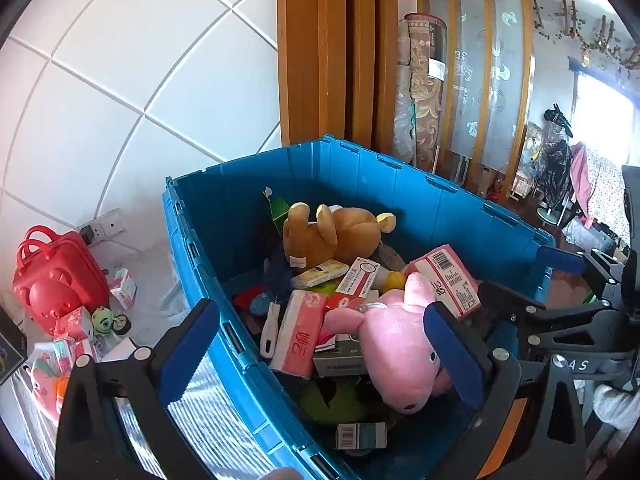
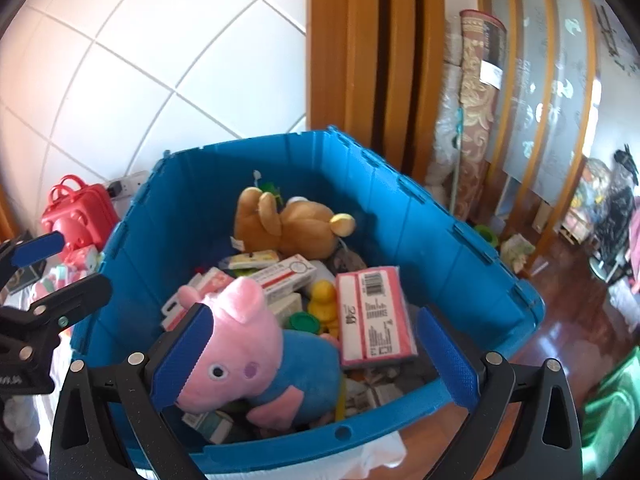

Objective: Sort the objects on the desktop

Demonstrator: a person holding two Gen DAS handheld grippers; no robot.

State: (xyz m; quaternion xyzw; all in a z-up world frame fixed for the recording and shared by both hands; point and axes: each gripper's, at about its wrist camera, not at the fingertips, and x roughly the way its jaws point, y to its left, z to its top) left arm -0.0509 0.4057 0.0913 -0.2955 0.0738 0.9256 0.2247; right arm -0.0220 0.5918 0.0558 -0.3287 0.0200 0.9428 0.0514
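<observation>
I have both tools over the blue plastic crate (image 2: 408,216), and most of the sorting looks done: the crate is piled deep. The pink plush pig (image 2: 256,344) lies on top at the near wall, soft and rounded, in a blue fleece body. Behind it sit a brown plush bear (image 2: 296,224) at the far wall, glossy pink tissue packs (image 2: 374,312), flat cardboard boxes (image 2: 286,276) and a small yellow toy (image 2: 322,300).

My left tool (image 1: 320,348) stands wide open, its ribbed blue pads clear of everything; one finger hangs outside the crate's left wall, the other inside beside the pig. My right tool (image 2: 320,352) is spread just as wide around the pig, and I see no pad pressing on it.

Still to sort, on the worktop (image 1: 156,280) left of the crate: a hard red bear-faced case (image 1: 56,276), a small green figure (image 1: 105,320) and several little pink packets (image 1: 74,322).
</observation>
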